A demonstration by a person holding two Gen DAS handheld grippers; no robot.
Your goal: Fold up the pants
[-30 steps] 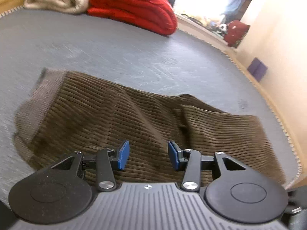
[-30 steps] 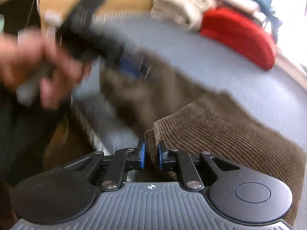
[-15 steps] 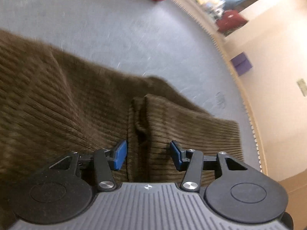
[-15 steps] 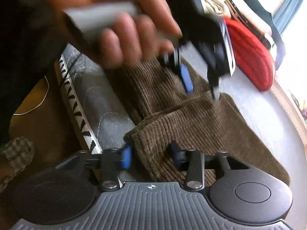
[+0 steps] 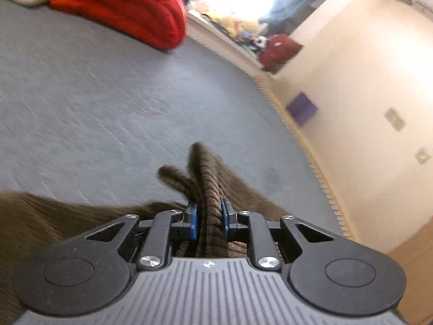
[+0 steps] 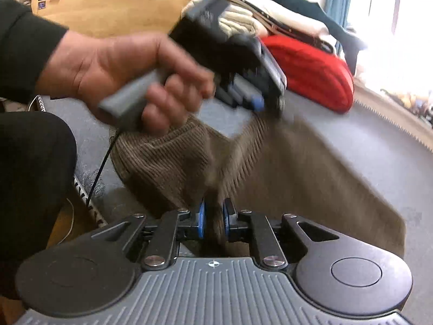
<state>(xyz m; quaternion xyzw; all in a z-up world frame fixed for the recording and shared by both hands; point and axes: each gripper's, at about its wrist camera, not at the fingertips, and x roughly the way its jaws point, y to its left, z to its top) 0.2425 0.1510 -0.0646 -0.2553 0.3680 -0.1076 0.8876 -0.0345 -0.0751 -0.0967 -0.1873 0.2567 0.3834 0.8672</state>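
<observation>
The brown corduroy pants [image 6: 311, 178] lie on the grey bed surface [image 5: 94, 103]. My left gripper [image 5: 209, 222] is shut on a bunched edge of the pants [image 5: 208, 184], which sticks up between its blue pads. In the right wrist view the left gripper [image 6: 257, 103] is raised above the bed in a hand, with the pants hanging from it. My right gripper [image 6: 213, 220] is shut on another fold of the pants near the bed's front edge.
A red folded blanket [image 5: 121, 2] and cream blankets [image 6: 270, 19] are stacked at the far side of the bed. The bed edge [image 5: 305, 140] runs along the cream wall on the right. A wooden headboard [image 6: 108, 13] stands behind.
Both grippers were open half a second ago and have closed on the pants. The left gripper has lifted its edge of cloth off the bed.
</observation>
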